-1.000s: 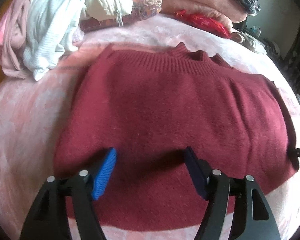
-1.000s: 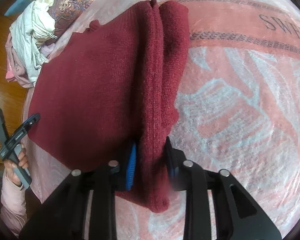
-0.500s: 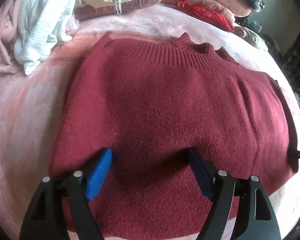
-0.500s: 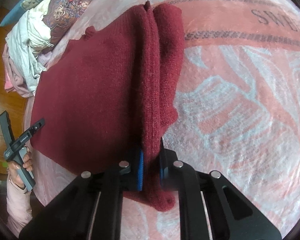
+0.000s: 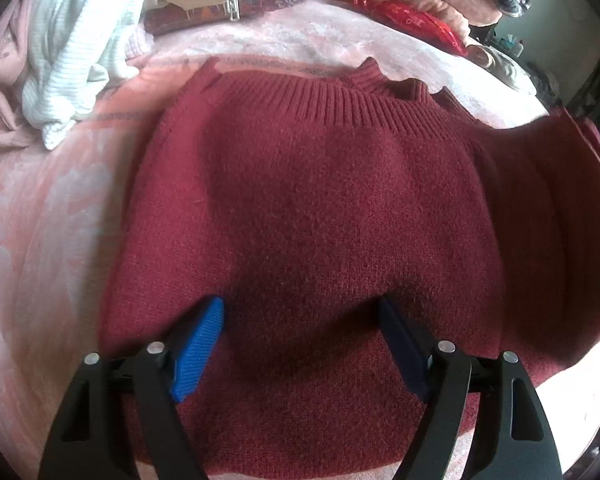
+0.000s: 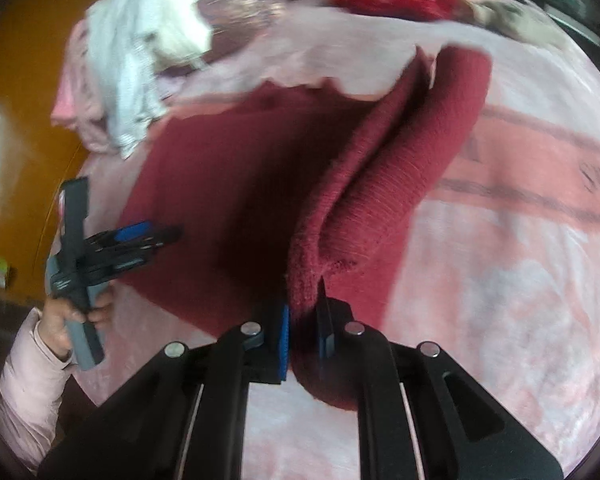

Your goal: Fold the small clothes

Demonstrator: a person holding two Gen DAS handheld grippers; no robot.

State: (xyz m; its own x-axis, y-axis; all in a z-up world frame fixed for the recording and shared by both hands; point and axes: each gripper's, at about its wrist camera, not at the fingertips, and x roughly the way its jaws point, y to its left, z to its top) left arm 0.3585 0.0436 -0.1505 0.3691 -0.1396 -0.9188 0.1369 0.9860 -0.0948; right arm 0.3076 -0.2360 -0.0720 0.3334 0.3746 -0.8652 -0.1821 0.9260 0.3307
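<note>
While the dark red knitted sweater (image 5: 320, 220) lies spread over the pink patterned blanket (image 5: 40, 240) across the middle of the left wrist view, the left gripper (image 5: 300, 344) hangs at the bottom centre with its blue-padded jaws spread wide, straddling the near part of the knit and pinching nothing. Further right in that frame, the sweater's edge rises off the blanket. In the right wrist view, the right gripper (image 6: 304, 340) at the bottom centre is clamped tight on that folded sleeve side, whose long axis runs from the jaws toward the upper right. The body lies to the left of this grip, so the fold probably has to travel leftward, toward the left gripper.
</note>
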